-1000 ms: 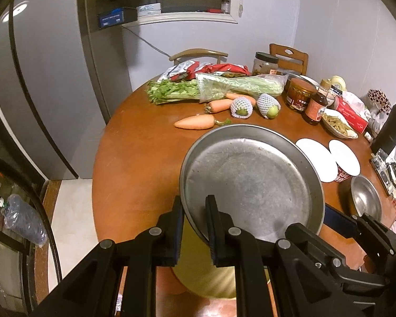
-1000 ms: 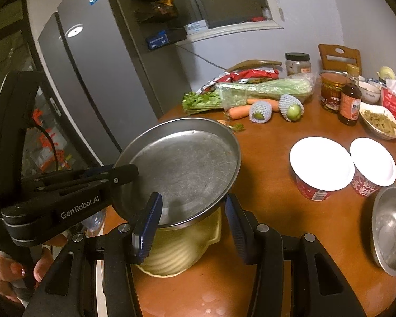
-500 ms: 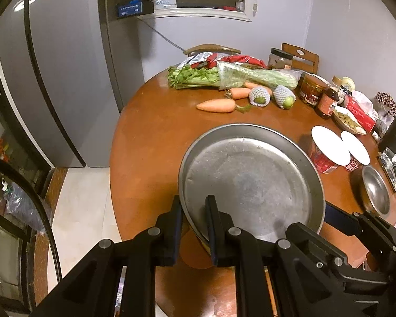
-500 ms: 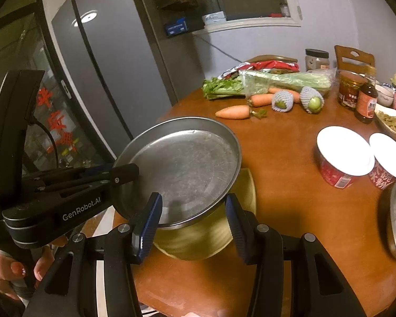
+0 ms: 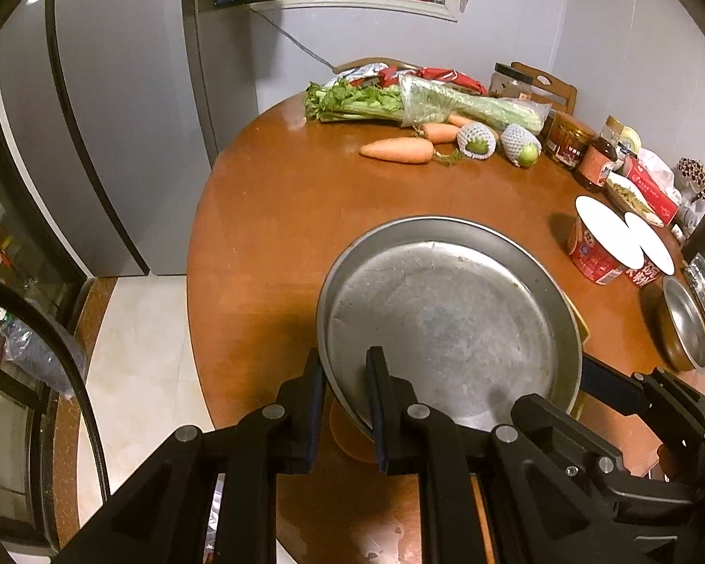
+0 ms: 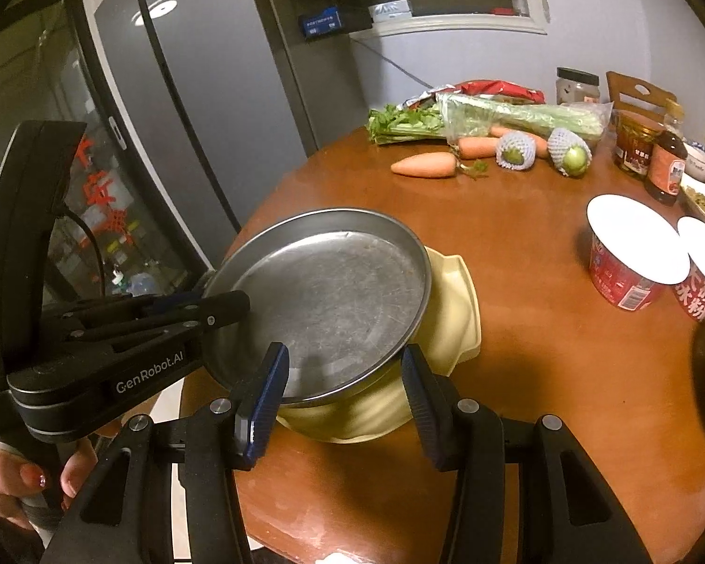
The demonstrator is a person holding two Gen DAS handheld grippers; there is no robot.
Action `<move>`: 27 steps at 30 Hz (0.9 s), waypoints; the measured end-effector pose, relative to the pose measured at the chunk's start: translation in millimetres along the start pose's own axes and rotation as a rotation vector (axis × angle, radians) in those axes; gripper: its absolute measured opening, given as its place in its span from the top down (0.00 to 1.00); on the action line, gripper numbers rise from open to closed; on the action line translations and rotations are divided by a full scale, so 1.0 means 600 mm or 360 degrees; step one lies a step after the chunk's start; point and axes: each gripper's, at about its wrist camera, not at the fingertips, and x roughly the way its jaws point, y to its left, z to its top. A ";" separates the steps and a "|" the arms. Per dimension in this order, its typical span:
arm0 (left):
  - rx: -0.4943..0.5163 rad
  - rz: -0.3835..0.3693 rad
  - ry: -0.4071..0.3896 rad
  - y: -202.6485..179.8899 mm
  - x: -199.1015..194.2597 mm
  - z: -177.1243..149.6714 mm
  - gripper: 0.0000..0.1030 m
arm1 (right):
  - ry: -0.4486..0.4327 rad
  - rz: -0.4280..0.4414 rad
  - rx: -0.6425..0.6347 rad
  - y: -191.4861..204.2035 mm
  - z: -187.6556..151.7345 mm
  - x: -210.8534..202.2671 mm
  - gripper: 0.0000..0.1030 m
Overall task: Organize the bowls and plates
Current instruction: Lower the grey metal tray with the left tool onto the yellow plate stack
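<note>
"GenRobot.AI" stands in white letters on the black body of the left claw (image 6: 221, 303), seen from the right wrist camera. Below it, at the left edge of that view, are the ends of two more white words, too cut off to read fully. The red cup (image 6: 700, 298) at the right edge of the surface (image 6: 517, 352) carries large white Chinese characters, only partly in view. The other red cup (image 6: 627, 277) beside it, the jars and bottle (image 6: 666, 169) at the far right edge, and the blue box (image 6: 322, 23) on the window ledge all bear print too small or blurred to read.
</note>
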 end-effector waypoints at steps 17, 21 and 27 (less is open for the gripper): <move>0.0013 -0.0013 0.0033 -0.006 0.013 -0.003 0.84 | 0.0022 -0.0090 -0.0074 0.009 -0.006 0.008 0.49; 0.0016 -0.0015 0.0035 -0.007 0.016 -0.003 0.83 | 0.0026 -0.0104 -0.0091 0.009 -0.007 0.011 0.49; 0.0014 -0.0022 0.0033 -0.006 0.018 -0.003 0.83 | 0.0025 -0.0105 -0.0087 0.009 -0.008 0.010 0.49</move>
